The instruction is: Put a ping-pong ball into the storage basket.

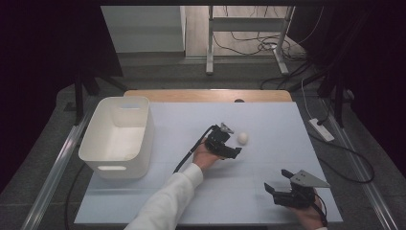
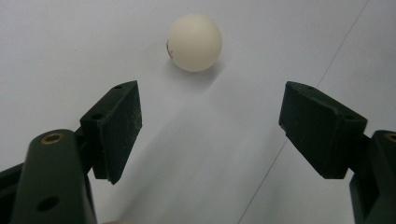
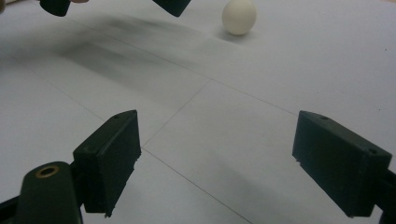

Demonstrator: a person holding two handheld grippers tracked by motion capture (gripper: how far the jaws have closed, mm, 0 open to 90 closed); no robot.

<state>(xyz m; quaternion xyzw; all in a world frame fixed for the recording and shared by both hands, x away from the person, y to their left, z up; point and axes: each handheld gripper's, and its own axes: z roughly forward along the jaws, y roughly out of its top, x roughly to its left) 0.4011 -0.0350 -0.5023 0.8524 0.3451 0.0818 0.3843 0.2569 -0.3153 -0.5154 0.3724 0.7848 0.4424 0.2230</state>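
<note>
While the person's sleeve runs off the bottom edge of the high view, the left gripper (image 1: 231, 142) sits mid-table with its tips just short of the ball (image 1: 243, 138) — near it, not touching. In the left gripper view the ball (image 2: 194, 42) lies on the bare white table (image 2: 70, 56) beyond both pads, ahead of the gap and slightly toward the left pad, so the jaws stand wide apart with nothing between them. A small reddish mark shows on the ball's left side, too small to read.

Over at the near right corner, the right gripper (image 1: 275, 190) is held low in the right hand (image 1: 310, 215), which is cut off by the frame's lower edge. Its own view shows the 2 black pads spread wide over the table, empty; the ball (image 3: 239, 16) sits far ahead, its top clipped by the upper edge, and the left gripper's tips (image 3: 116, 5) are also cropped there, blurred.

The bin (image 1: 119, 136) stands at the table's left, well apart from the ball — what its floor holds is hard to make out, pale on pale.

The count: 1 ball, 1 bin, 2 grippers, 1 white sleeve (image 1: 167, 201). Beyond the table, the background is dark; a tangle of cables (image 1: 258, 45) on the floor cannot be counted.
</note>
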